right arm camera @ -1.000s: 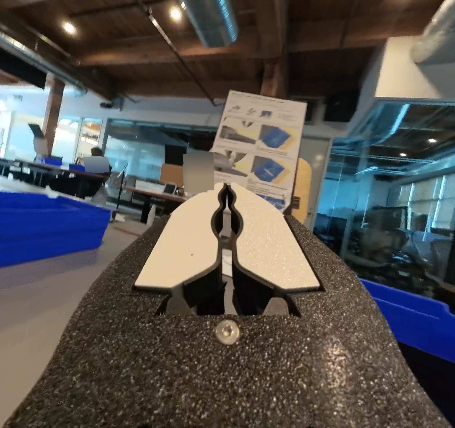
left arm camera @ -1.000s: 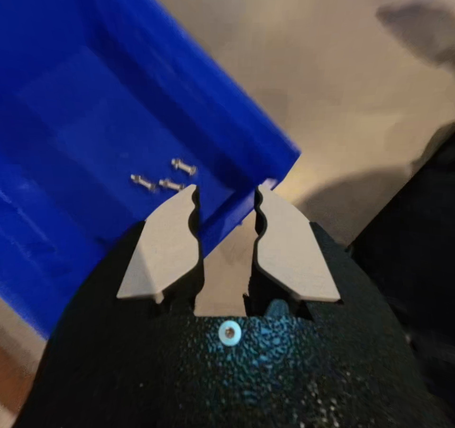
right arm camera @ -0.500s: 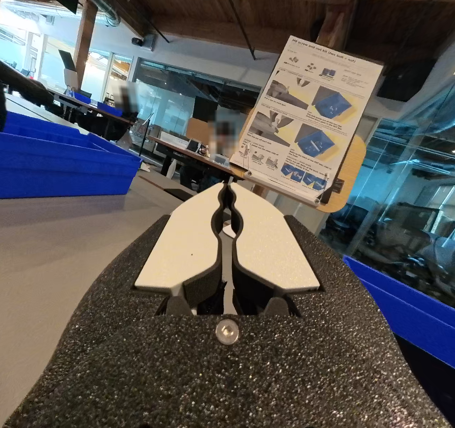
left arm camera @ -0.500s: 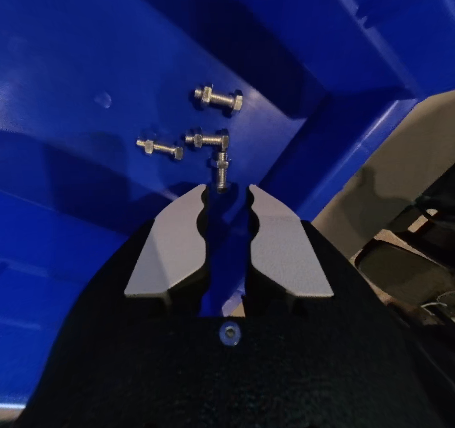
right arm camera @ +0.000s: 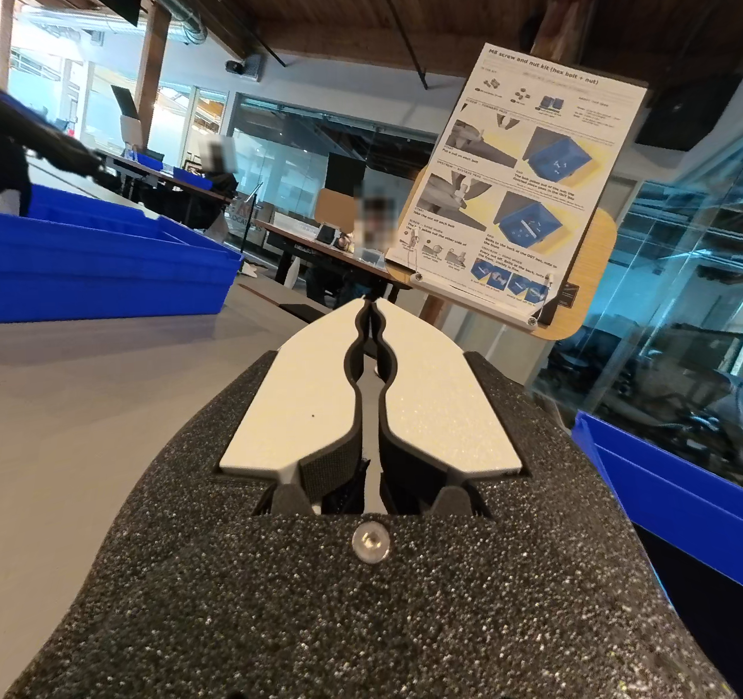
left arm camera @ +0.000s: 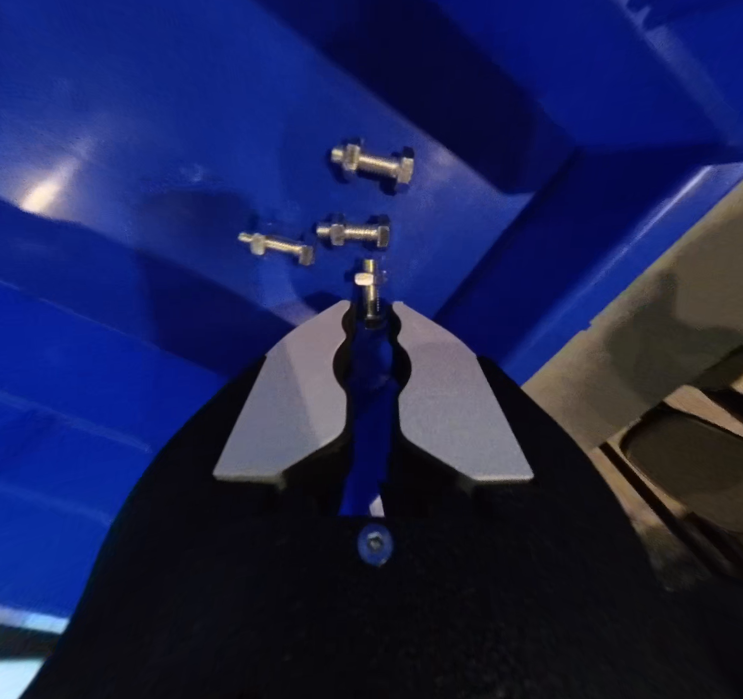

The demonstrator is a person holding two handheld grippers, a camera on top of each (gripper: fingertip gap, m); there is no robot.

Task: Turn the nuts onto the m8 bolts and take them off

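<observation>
My left gripper (left arm camera: 370, 309) clamped on a nutted M8 bolt (left arm camera: 370, 291) inside the blue bin (left arm camera: 161, 96), three more nutted bolts (left arm camera: 372, 167) just beyond it, my right gripper (right arm camera: 372, 305) pinched shut on nothing, aimed at an instruction sheet (right arm camera: 518, 181).

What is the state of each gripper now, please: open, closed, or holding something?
Left gripper: nearly closed around the head end of a bolt with a nut; firm grip cannot be told.
Right gripper: closed, holding nothing.
</observation>
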